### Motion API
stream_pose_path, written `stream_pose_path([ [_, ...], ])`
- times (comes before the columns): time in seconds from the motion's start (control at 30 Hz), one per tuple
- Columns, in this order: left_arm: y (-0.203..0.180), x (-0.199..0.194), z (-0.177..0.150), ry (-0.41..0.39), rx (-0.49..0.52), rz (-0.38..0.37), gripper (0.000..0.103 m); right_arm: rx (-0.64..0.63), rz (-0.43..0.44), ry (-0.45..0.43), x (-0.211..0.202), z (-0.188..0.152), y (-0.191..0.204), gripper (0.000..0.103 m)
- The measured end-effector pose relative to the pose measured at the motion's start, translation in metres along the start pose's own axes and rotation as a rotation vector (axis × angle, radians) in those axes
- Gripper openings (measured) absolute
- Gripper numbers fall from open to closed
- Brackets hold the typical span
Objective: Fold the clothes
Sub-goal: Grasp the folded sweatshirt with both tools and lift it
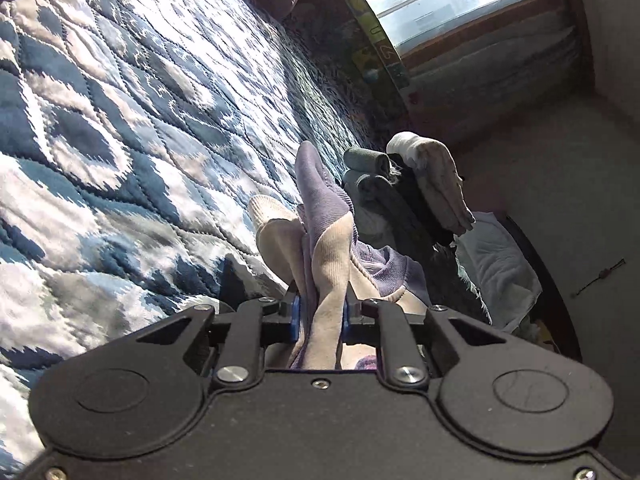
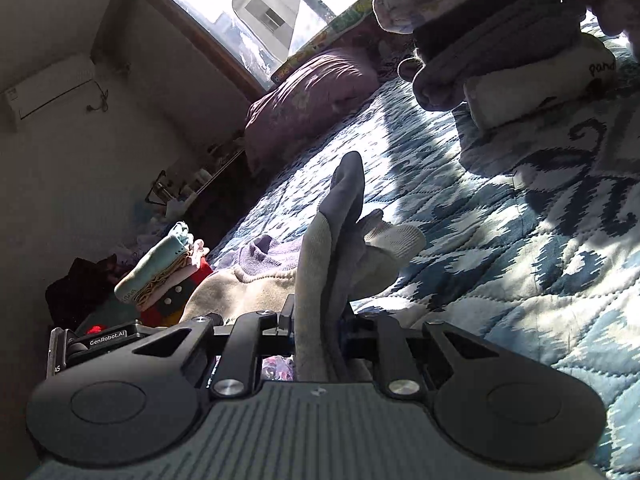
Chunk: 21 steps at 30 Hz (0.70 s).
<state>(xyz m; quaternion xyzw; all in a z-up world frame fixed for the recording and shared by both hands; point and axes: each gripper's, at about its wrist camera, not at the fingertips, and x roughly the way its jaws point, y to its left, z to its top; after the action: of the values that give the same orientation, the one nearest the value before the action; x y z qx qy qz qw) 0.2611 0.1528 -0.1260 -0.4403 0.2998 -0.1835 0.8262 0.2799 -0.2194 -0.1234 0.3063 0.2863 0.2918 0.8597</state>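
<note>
The fingers (image 1: 297,314) of the left gripper (image 1: 320,316) were clamped on a cream-and-purple garment (image 1: 326,216); those of the right gripper (image 2: 318,322) pinched another edge of it, as far as the crowded views showed. It stood bunched just above the quilted bed (image 1: 120,120). Uneven pulling could skew the fold; swinging wide might topple the folded stack (image 1: 424,180) beyond.

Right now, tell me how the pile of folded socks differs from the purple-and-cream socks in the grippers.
The purple-and-cream socks are clamped in the left gripper and the right gripper, sticking up loose; the pile of folded socks sits free on the quilt. The gripped socks are two-toned, while the pile mixes grey, dark and white pieces in compact bundles. Both are over the same quilt.
</note>
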Motion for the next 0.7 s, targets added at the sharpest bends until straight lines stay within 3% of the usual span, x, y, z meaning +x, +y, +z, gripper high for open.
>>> stream_pose_path([
  [0.13,0.004,-0.056,0.005,-0.094,-0.068,-0.018,0.015,0.012,0.094,0.02,0.011,0.0,0.034,0.02],
  [0.33,0.014,-0.147,0.037,-0.303,-0.147,-0.001,0.015,-0.047,0.239,0.102,0.073,0.015,0.117,0.02],
  [0.5,0.016,-0.206,0.086,-0.45,-0.161,0.008,0.015,-0.096,0.34,0.168,0.138,0.034,0.194,0.02],
  [0.7,0.016,-0.243,0.161,-0.565,-0.15,0.025,0.015,-0.102,0.43,0.211,0.214,0.066,0.263,0.02],
])
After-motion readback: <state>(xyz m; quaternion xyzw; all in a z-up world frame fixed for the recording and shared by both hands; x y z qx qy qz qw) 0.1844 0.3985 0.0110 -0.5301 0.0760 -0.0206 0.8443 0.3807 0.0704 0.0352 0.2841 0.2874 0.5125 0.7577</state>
